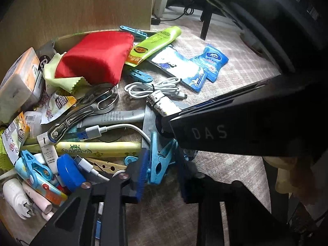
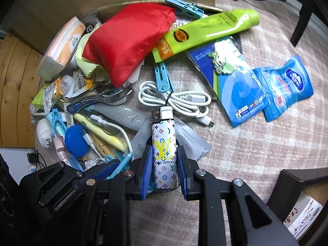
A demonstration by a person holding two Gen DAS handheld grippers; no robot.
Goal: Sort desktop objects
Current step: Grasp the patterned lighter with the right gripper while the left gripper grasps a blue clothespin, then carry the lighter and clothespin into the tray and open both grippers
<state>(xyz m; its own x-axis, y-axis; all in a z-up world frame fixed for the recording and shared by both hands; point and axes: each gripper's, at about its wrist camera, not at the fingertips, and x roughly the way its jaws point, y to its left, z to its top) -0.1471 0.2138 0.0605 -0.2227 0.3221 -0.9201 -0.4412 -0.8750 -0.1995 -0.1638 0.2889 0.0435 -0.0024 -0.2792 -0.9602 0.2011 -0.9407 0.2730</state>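
Wooden floor point(image 2: 14, 86): left edge of the right wrist view, plank boards running under the pile.
Board wall point(image 1: 82, 6): upper left of the left wrist view, pale wood grain, standing upright behind the heap.
Tissue pack point(image 2: 61, 49): upper left, orange and white, leaning on the clutter.
Red pouch point(image 2: 127, 39): upper middle, soft fabric, lying over a yellow-green cloth point(image 2: 86, 63).
Blue round case point(image 2: 76, 141): lower left, among cables and clips.
Left gripper point(image 1: 162, 172): low centre of the left wrist view, blue pads closed around a light blue clothes peg point(image 1: 162, 164).
White coiled cable point(image 2: 176, 100): centre, tied with a black band, flat on the surface.
Lighter point(image 2: 164, 149): lower centre of the right wrist view, white with coloured monogram print, cap pointing up the frame.
Right gripper point(image 2: 164, 170): lower centre, blue pads pressed on both sides of the lighter, clamped.
Grey strip point(image 2: 192, 141): under and just right of the lighter.
Green tube point(image 2: 205, 32): upper centre-right, lying at a slant over a blue card pack point(image 2: 233, 86).
Blue wipes sachet point(image 2: 287, 86): right, touching the card pack's edge.
Surface point(image 2: 256, 153): pale pink-beige checked cloth, bare at lower right.
Room: dark furniture leg point(image 2: 301, 20) at upper right, black cords beyond; dim and shadowed at the right of the left wrist view.
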